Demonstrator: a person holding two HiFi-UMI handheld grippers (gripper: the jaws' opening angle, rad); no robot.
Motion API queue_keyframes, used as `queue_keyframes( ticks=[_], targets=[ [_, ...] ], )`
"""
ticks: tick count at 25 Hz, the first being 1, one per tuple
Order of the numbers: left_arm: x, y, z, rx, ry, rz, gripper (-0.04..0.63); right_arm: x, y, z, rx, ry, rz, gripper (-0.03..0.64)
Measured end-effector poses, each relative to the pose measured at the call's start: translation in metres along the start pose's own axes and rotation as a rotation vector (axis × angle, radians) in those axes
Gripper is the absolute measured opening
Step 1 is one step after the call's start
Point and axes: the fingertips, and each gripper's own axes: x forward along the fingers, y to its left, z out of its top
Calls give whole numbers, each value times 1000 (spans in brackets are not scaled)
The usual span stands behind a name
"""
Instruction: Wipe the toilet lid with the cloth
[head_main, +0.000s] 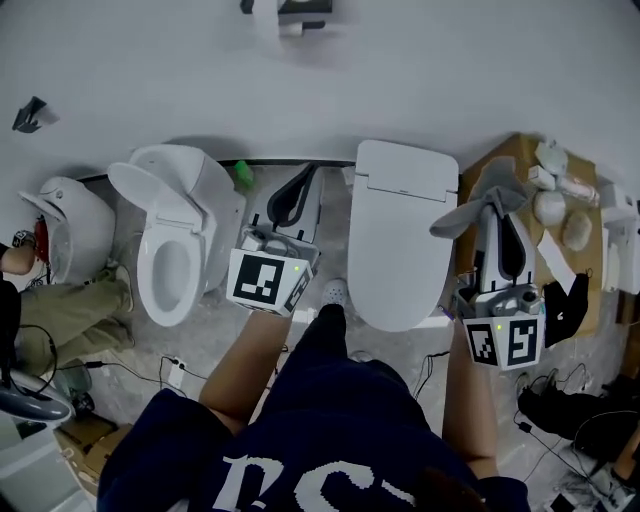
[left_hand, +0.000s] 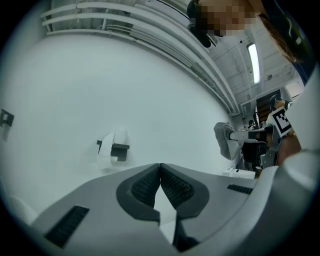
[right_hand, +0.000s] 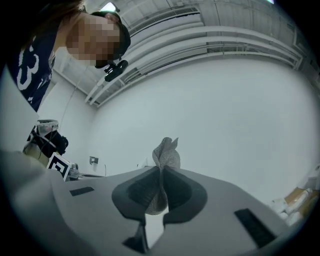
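My right gripper (head_main: 492, 212) was clamped on the cloth (head_main: 468, 216) just off the toilet lid's (head_main: 398, 235) right edge, the lid running lengthwise toward the wall. My left gripper (head_main: 292, 198), jaws together and empty, hung off its left edge.

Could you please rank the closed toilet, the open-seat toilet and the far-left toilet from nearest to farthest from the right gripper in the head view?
From the right gripper, shut on the cloth:
1. The closed toilet, just to its left.
2. The open-seat toilet, further left, lid raised.
3. The far-left toilet, at the picture's left edge.
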Motion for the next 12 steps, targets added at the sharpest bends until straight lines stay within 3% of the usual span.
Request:
queue_keyframes(
  ticks=[7,12],
  targets=[
    [58,40,-42,-8,60,-38,20,59,-17,-58,26,85,-29,41],
    [79,54,-89,-25,107,-24,20,87,-30,-119,44,167,-1,41]
  ],
)
